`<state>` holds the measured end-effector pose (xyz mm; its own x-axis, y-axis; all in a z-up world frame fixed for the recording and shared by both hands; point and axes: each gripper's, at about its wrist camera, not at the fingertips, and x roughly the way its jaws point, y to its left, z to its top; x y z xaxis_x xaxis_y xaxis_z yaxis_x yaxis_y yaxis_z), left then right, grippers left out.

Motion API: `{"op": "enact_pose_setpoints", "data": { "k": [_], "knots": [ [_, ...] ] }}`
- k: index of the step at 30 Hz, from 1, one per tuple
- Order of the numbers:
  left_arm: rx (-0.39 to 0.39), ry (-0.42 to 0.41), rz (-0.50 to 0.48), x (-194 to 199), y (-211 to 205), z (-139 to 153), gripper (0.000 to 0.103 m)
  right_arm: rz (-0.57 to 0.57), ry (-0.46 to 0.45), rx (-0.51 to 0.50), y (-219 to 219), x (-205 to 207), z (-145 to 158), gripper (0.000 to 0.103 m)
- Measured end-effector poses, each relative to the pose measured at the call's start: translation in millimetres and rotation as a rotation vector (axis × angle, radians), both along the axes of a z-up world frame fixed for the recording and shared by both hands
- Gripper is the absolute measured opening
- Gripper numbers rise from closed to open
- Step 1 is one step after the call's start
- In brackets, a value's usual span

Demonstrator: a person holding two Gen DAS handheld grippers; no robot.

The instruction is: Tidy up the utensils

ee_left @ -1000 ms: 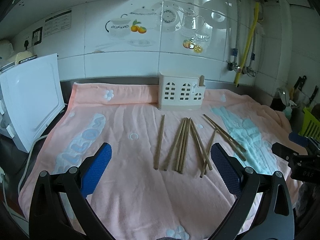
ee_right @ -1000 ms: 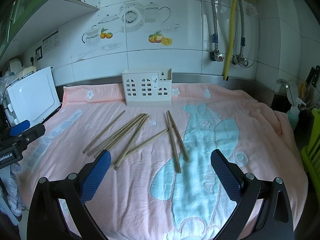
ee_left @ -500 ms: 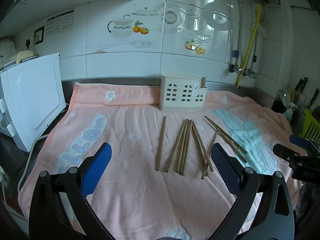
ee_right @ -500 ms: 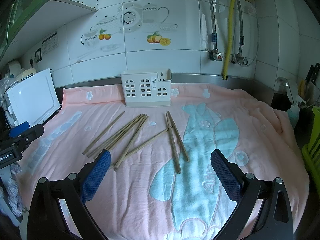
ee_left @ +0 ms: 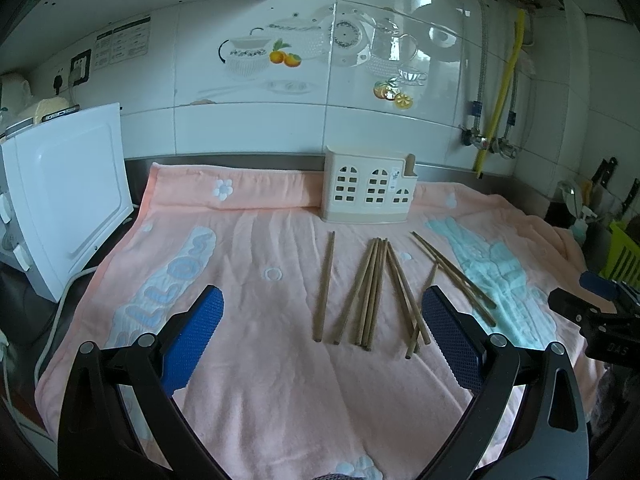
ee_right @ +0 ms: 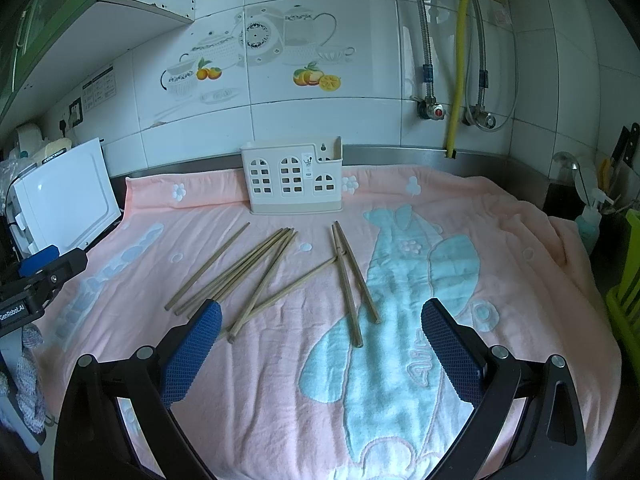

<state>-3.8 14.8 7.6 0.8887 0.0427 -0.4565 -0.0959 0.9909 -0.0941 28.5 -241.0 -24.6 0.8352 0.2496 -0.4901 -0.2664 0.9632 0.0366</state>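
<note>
We are reading "GenRobot.AI" on the left gripper (ee_right: 38,280) at the right wrist view's left edge, and "Alin" stitched into the pink towel (ee_right: 416,370).

Pink towel (ee_right: 500,240) with pale blue fish print spread over worktop. White appliance (ee_left: 68,196) at left edge, phone (ee_left: 60,113) lying on top. Tiled wall with teapot-and-orange decals (ee_right: 256,56). Yellow hose (ee_right: 460,60) and braided metal hoses running to valves (ee_right: 430,110). Green rack (ee_right: 630,280) at far right.

Wooden chopsticks (ee_right: 256,272) flat, scattered on towel; cream holder (ee_right: 294,182) upright behind.
</note>
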Motion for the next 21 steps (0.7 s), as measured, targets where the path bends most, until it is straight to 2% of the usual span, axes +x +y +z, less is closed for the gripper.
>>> {"op": "enact_pose_setpoints", "data": {
  "k": [21],
  "knots": [
    [0.003, 0.007, 0.015, 6, 8, -5, 0.097, -0.016, 0.011, 0.012, -3, 14, -8, 0.096]
  ]
}}
